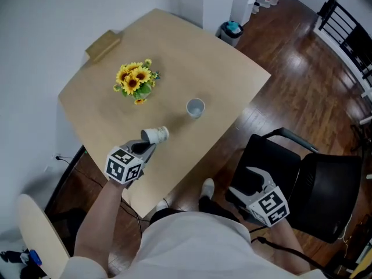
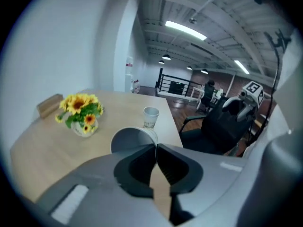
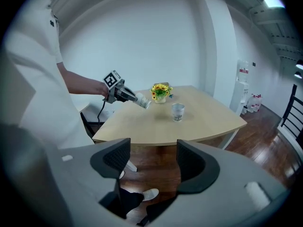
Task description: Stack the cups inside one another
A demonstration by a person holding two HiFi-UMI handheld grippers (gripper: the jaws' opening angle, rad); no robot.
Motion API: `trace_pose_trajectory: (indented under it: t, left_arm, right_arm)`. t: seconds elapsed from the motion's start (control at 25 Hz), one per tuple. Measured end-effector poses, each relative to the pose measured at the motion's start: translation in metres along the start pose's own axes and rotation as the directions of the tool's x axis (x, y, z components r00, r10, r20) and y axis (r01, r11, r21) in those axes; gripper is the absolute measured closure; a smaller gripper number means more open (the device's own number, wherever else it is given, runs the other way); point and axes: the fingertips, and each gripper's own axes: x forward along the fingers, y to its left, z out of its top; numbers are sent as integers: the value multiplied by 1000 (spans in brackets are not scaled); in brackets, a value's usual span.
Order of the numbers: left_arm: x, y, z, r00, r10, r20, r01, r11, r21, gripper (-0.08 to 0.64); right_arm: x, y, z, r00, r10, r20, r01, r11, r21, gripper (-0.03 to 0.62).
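Head view — tool (image 1: 149,146) (left) pinches cup (image 1: 156,135) rim.

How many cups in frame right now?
2. A tipped cup, pinched at its rim in the left claw; an upright cup on the table beside the sunflowers. None seem hidden.

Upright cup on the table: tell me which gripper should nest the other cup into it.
Left. The left gripper holds the tilted cup over the table, near the upright cup. The right gripper is off the table, jaws apart, empty.
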Motion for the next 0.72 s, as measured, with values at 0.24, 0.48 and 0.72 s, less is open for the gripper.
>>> trace_pose_trajectory:
  t: [0.24, 0.48, 0.72]
  left_arm:
    - [19, -7, 64, 995, 17, -99, 8, 970, 244, 538]
    - [60, -18, 118, 980, 32, -199, 63, 888, 455, 538]
    - [113, -14, 127, 926, 107, -361, 138, 797, 589, 538]
  right_arm:
    - [0, -20, 5, 999, 12, 47, -13, 1000, 19, 290]
    - [-8, -44, 3, 998, -6, 58, 4, 999, 34, 291]
    - [-22, -64, -7, 997, -40, 66, 36, 997, 69, 293]
